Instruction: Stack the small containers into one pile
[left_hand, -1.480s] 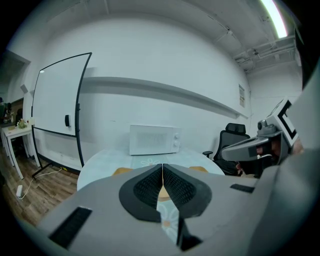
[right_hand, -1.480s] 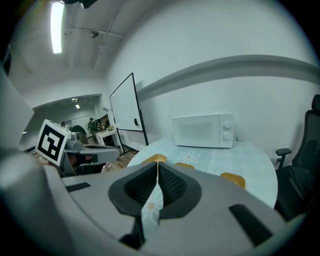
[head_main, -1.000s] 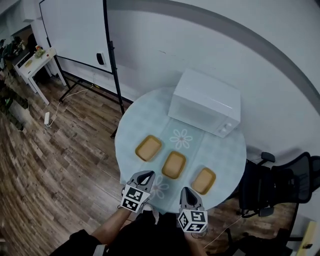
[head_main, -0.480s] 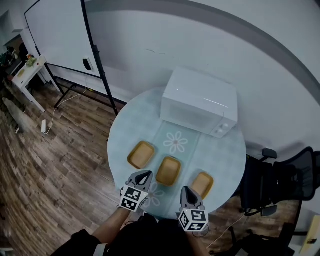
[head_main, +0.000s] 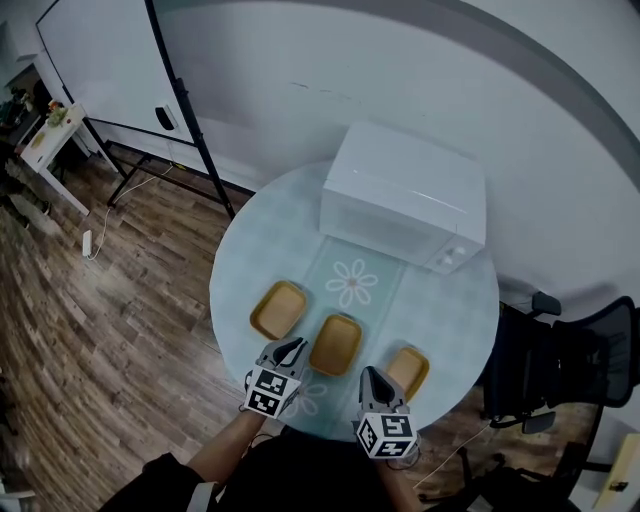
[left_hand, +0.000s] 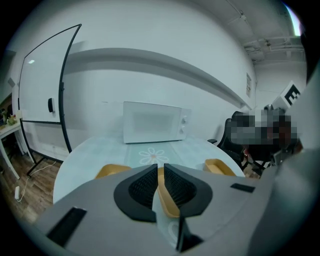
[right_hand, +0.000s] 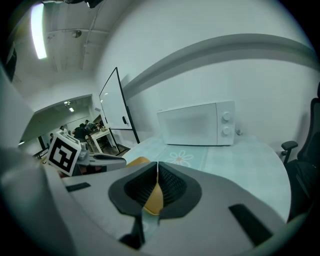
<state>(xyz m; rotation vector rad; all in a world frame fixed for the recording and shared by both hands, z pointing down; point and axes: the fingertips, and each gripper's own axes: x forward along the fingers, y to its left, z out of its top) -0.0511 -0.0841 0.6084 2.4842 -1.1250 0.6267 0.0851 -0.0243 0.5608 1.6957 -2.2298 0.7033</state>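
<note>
Three shallow tan plastic containers lie unstacked in a row before the white microwave oven on the round pale-blue surface in the head view: left container, middle container, right container. A flower print lies between the oven and the middle container. The left claw and right claw hover at the rim farthest from the oven.

In the left gripper view, the jaws stand a narrow slit apart, gripping nothing. The middle container shows beyond them.

In the right gripper view, the jaw tips meet, empty. The left claw's checkered marker cube shows at left.
</note>
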